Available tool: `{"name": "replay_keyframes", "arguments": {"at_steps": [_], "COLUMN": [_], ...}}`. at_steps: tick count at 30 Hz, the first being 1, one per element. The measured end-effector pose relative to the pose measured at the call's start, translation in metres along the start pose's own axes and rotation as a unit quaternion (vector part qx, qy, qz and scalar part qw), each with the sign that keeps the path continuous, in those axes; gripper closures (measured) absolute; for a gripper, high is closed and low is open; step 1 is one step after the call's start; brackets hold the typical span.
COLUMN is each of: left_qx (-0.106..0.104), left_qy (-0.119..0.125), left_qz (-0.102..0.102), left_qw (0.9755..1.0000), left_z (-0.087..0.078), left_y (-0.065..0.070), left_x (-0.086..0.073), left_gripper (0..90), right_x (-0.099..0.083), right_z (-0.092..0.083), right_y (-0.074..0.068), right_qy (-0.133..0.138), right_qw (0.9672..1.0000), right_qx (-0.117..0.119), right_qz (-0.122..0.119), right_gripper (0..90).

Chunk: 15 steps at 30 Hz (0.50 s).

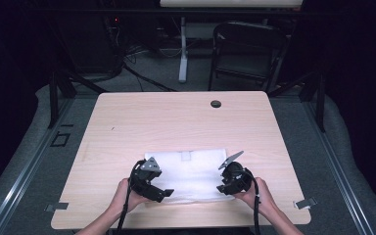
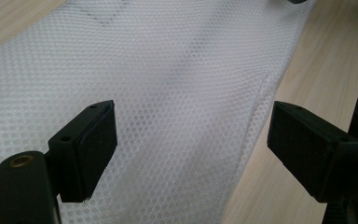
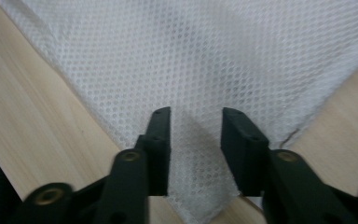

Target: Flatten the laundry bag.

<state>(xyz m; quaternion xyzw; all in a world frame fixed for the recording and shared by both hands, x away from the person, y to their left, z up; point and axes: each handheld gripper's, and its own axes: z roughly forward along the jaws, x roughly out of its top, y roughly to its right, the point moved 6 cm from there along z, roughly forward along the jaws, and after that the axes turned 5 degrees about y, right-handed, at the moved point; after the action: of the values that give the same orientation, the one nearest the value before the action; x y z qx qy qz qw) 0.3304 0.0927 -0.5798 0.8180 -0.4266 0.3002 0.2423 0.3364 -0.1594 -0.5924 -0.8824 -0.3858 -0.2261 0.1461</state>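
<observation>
A white mesh cloth [image 1: 191, 174] lies flat on the wooden table [image 1: 176, 117], near its front edge. My left gripper [image 1: 165, 193] sits at the cloth's near left corner. In the left gripper view, its jaws stand wide open [image 2: 191, 144] just above the mesh [image 2: 168, 70], with the cloth's edge running under the right jaw. My right gripper [image 1: 223, 188] is at the cloth's near right corner. In the right gripper view its jaws [image 3: 196, 144] stand apart, and the corner of the mesh [image 3: 205, 56] lies loose between them, touching neither pad.
A small black round cap [image 1: 216, 104] sits in the tabletop near the far edge. Metal clips [image 1: 306, 203] stick out at the table's front corners. A dark folding chair [image 1: 245, 49] and a white post [image 1: 183, 49] stand beyond the table.
</observation>
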Motion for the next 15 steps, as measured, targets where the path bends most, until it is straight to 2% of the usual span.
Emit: {"name": "replay_keyframes", "arguments": {"at_steps": [1,3,5,6,10,14,15], "left_qx": [0.0,-0.007,-0.007,-0.017,-0.019,-0.024,-0.022], "left_qy": [0.0,-0.006,-0.009,-0.016,-0.018,-0.027,-0.035], "left_qz": [0.0,0.01,0.016,0.024,0.033,0.042,0.054], "left_qw": [1.0,0.9999,0.9998,0.9994,0.9991,0.9985,0.9977], "left_z": [0.0,0.006,0.009,0.013,0.022,0.031,0.038], "left_y": [0.0,0.006,0.009,0.014,0.021,0.025,0.028], "left_x": [0.0,0.003,0.004,0.006,0.01,0.011,0.012], "left_gripper": [16.1,16.3,16.7,16.8,18.6,26.9,28.0], "right_x": [0.0,0.001,0.001,0.0,-0.001,0.0,0.0], "right_z": [0.0,-0.008,-0.008,-0.01,-0.015,-0.018,-0.019], "right_y": [0.0,0.001,0.001,0.001,0.0,0.0,0.0], "right_qy": [0.0,0.005,0.005,0.008,0.006,0.014,0.011], "right_qw": [1.0,0.9999,0.9999,0.9998,0.9999,0.9998,0.9999], "right_qx": [0.0,-0.007,-0.006,-0.009,-0.01,-0.011,-0.012], "right_qz": [0.0,0.012,0.014,0.013,0.01,0.007,0.004], "right_gripper": [52.5,33.1,30.3,21.7,16.1,16.5,17.4]}}
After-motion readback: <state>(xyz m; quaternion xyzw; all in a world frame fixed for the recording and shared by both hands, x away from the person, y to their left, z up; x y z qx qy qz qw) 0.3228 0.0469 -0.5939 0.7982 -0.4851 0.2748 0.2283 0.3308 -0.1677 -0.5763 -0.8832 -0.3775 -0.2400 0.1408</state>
